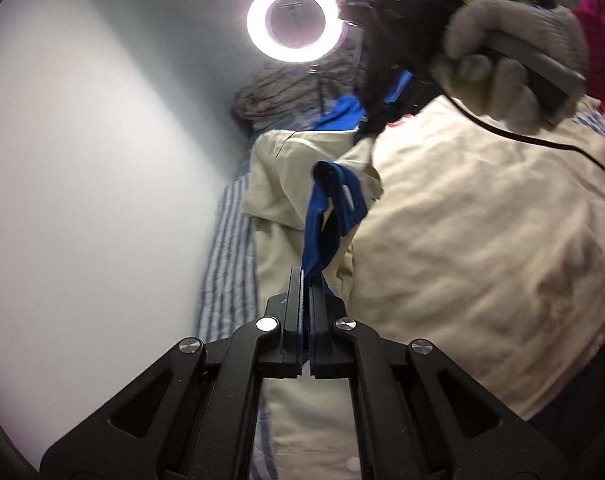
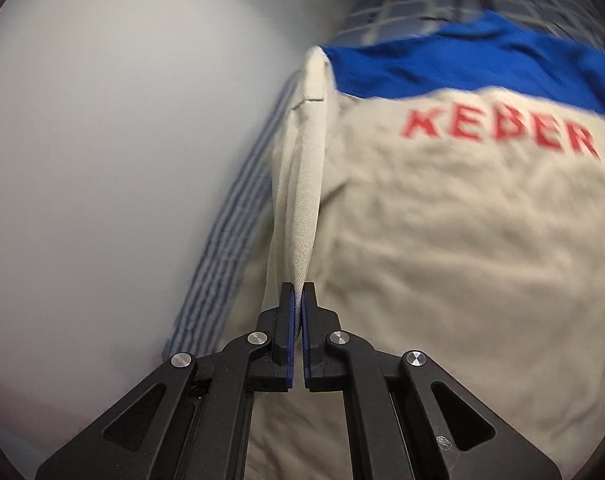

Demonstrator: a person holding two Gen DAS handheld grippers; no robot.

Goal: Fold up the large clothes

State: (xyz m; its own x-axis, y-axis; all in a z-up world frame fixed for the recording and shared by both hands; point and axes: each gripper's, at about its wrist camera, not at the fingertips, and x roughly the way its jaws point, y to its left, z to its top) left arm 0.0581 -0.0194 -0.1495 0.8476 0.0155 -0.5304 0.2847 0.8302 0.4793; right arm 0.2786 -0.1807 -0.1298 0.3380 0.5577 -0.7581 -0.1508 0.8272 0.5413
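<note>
A large cream jacket (image 2: 442, 240) with a blue yoke (image 2: 474, 64) and red lettering (image 2: 498, 130) lies on a blue-and-white striped bedsheet (image 2: 222, 248). My right gripper (image 2: 298, 286) is shut on a cream fold of the jacket, which rises taut from the pads. In the left wrist view my left gripper (image 1: 307, 276) is shut on a blue cuff or hem (image 1: 330, 216) of the same jacket (image 1: 482, 240). A gloved hand (image 1: 514, 56) grips the other tool's handle at the upper right, above the jacket.
A plain white wall (image 1: 102, 160) runs along the bed's left side. A lit ring light (image 1: 296, 20) stands at the far end, beside a patterned bundle of bedding (image 1: 278, 96). A black cable (image 1: 542, 142) trails over the jacket. Something pink (image 1: 598, 40) is at the right edge.
</note>
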